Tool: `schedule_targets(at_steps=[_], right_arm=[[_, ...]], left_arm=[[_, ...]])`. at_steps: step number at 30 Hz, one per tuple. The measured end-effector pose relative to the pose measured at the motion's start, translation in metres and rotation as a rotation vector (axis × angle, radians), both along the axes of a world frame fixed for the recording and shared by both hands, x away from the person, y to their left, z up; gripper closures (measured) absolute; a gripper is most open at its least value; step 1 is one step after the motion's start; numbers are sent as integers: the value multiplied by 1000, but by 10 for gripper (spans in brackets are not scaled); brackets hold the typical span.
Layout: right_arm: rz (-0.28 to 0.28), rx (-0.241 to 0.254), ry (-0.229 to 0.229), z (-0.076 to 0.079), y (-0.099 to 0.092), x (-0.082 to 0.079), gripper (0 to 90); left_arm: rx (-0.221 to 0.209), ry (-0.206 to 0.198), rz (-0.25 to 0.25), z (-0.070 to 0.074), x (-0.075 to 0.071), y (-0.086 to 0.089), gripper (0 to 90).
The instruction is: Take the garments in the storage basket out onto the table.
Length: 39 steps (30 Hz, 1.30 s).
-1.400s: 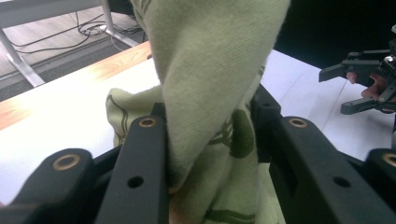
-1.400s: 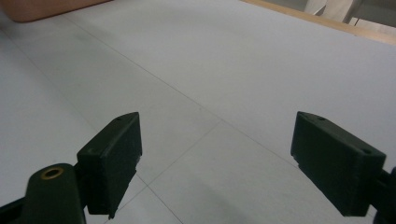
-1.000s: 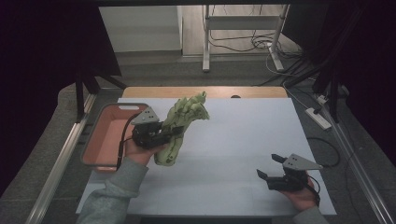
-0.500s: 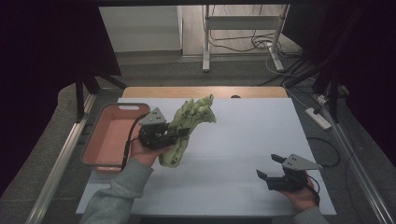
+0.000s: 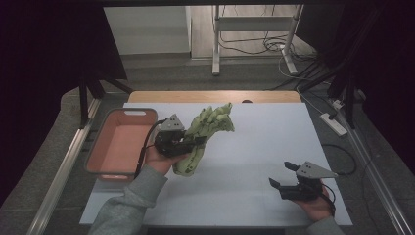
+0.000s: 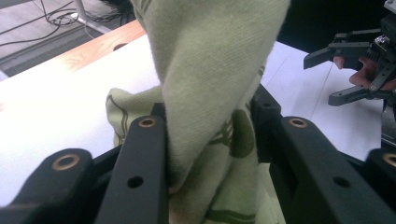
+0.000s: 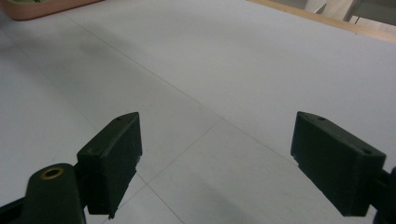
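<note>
A bunched light-green cloth (image 5: 211, 123) with a darker print hangs over the white table (image 5: 264, 137), its lower end (image 5: 187, 165) close to the surface. My left gripper (image 5: 195, 142), just right of the pink tray, is shut on its middle. In the left gripper view the two black jaws press the cloth (image 6: 210, 70) from both sides at my left gripper (image 6: 210, 114). My right gripper (image 5: 280, 174) rests near the table's front right, open. In the right gripper view my right gripper (image 7: 215, 154) has only bare table between its jaws. The left gripper view also catches the right gripper (image 6: 320, 79) farther off.
A shallow pink tray (image 5: 96, 147) lies at the table's left edge; its corner (image 7: 46, 8) appears in the right gripper view. A wooden strip (image 5: 210, 96) runs along the table's far edge. Behind it, a metal stand (image 5: 215, 44) and cables lie on the floor.
My left hand has carried the cloth a little to the right, away from the tray. The right gripper has stayed where it was.
</note>
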State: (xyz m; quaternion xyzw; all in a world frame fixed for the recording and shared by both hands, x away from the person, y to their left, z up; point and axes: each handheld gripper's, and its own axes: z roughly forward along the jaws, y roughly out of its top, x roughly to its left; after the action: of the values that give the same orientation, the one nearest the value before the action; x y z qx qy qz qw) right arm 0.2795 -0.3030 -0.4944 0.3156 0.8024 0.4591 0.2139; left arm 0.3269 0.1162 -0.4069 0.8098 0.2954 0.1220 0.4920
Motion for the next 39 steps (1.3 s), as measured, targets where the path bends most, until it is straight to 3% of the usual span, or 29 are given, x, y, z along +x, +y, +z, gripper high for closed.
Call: schedule_targets(at_steps=[22, 30, 39], right_arm=[[-2, 2, 3, 0, 0, 0, 170], [-6, 0, 6, 0, -1, 1, 170], [-21, 7, 5, 0, -1, 0, 170]], left_arm=[[54, 2, -37, -12, 11, -22, 666], [119, 2, -81, -22, 19, -40, 665], [193, 45, -119, -42, 27, -56, 657]])
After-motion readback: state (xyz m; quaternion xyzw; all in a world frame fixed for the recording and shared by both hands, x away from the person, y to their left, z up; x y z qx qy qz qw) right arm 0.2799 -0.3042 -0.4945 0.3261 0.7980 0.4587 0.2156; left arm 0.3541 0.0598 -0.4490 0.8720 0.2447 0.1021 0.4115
